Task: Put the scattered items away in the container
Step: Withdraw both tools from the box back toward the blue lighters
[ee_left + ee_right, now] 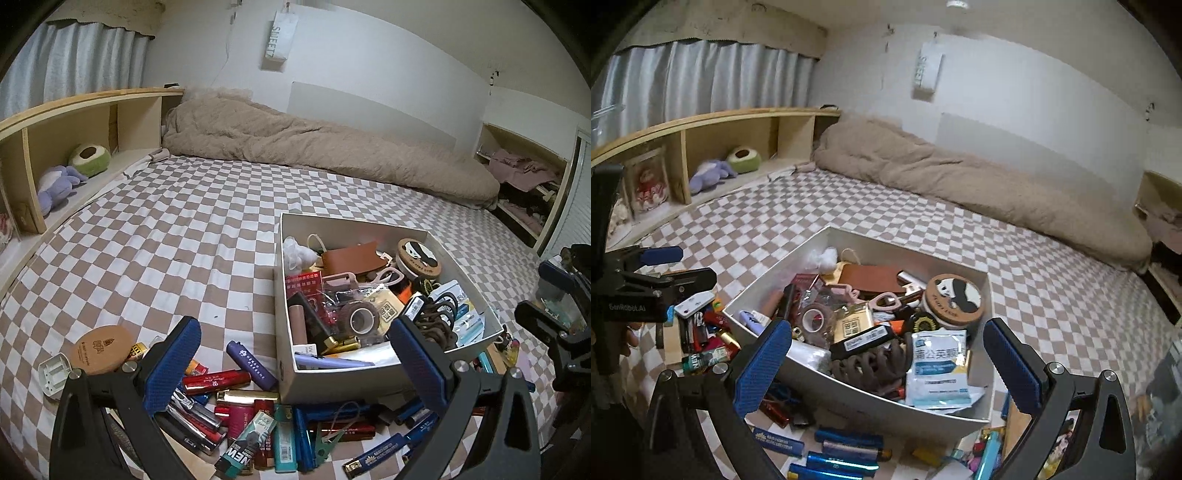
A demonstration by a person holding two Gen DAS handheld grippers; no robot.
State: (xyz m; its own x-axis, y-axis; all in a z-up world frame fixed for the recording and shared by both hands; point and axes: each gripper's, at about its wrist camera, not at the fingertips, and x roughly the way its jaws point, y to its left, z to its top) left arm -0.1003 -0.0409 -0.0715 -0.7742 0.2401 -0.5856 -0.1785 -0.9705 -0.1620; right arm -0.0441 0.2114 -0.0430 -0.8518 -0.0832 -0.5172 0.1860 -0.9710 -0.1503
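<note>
Both tools spread wide, empty. Left tool hangs over lighters strewn on bed, box ahead to its right, probably lined up for next pick. Right tool hovers at box's near wall, more lighters beneath

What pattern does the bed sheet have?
Brown-and-white checks on the sheet, clearest in the left wrist view.
</note>
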